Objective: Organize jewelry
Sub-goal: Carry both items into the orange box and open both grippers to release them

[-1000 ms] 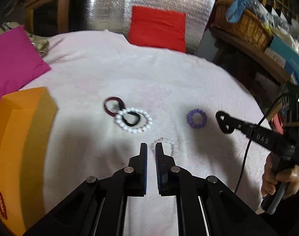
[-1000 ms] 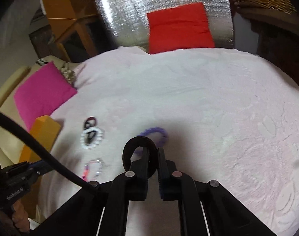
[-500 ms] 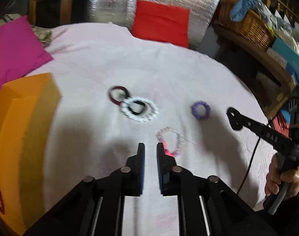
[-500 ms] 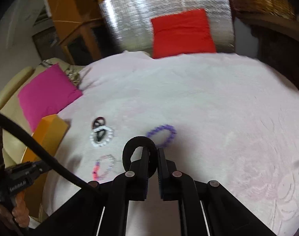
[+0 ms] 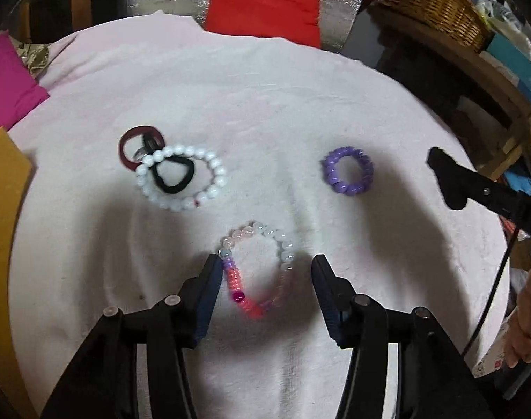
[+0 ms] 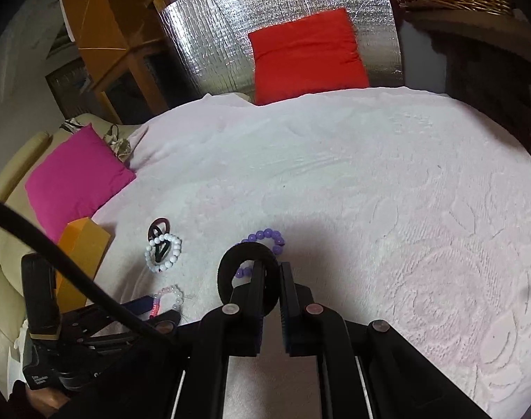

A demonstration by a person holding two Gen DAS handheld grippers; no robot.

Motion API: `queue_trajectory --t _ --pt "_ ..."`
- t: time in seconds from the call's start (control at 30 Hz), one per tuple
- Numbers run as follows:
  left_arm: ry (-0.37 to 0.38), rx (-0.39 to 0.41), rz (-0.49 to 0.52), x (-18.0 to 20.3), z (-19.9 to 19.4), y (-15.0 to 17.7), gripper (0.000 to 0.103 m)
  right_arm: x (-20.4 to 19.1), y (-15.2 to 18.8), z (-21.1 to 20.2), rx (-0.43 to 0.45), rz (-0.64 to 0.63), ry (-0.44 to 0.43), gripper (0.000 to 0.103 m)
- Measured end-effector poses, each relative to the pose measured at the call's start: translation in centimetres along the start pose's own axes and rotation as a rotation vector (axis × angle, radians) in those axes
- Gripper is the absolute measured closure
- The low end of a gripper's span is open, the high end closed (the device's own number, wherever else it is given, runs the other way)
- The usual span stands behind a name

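My left gripper is open, its fingers on either side of a pink, clear and purple bead bracelet lying on the pale pink cloth. My right gripper is shut on a black hair band and hovers near a purple bead bracelet, which also shows in the left wrist view. A white bead bracelet lies over a black hair tie, next to a dark red band. The right gripper's tip shows at the right in the left wrist view.
An orange box stands at the cloth's left edge, also in the right wrist view. A magenta cushion lies far left, a red cushion at the back. A wicker basket sits on shelves right.
My left gripper has opened and moved forward, so its fingers now flank the pink and clear bracelet. The right gripper stays shut on the black hair band, pulled back slightly.
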State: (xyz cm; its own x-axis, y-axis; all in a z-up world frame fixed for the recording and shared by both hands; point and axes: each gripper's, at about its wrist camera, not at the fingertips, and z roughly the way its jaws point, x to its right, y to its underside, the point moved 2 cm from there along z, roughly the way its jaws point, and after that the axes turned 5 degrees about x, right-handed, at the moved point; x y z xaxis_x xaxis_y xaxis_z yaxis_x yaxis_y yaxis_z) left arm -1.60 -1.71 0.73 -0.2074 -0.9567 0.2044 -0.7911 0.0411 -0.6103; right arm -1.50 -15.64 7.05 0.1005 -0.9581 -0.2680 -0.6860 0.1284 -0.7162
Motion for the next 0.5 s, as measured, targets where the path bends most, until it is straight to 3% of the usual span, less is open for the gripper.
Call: queue_trajectory --t 0.03,0.13,0.33,0.5 --pt "0.003 0.002 0.005 0.1 0.1 0.0 0.076 -0.1 0.0 0.1 -0.001 -0.003 -0.003 0.095" --pt "0.026 0.008 0.01 0.0 0.1 0.2 0.094 -0.4 0.0 0.1 -0.002 -0.009 -0.007 0.095" --pt "0.025 0.06 0.004 -1.2 -1.5 0.1 0.096 -1.8 0.0 -0.2 0.015 -0.02 -0.024 0.095" --pt "-0.009 0.133 -0.044 -2.7 -5.2 -0.5 0.096 -3.4 0.2 -0.1 0.022 -0.033 -0.055 0.095"
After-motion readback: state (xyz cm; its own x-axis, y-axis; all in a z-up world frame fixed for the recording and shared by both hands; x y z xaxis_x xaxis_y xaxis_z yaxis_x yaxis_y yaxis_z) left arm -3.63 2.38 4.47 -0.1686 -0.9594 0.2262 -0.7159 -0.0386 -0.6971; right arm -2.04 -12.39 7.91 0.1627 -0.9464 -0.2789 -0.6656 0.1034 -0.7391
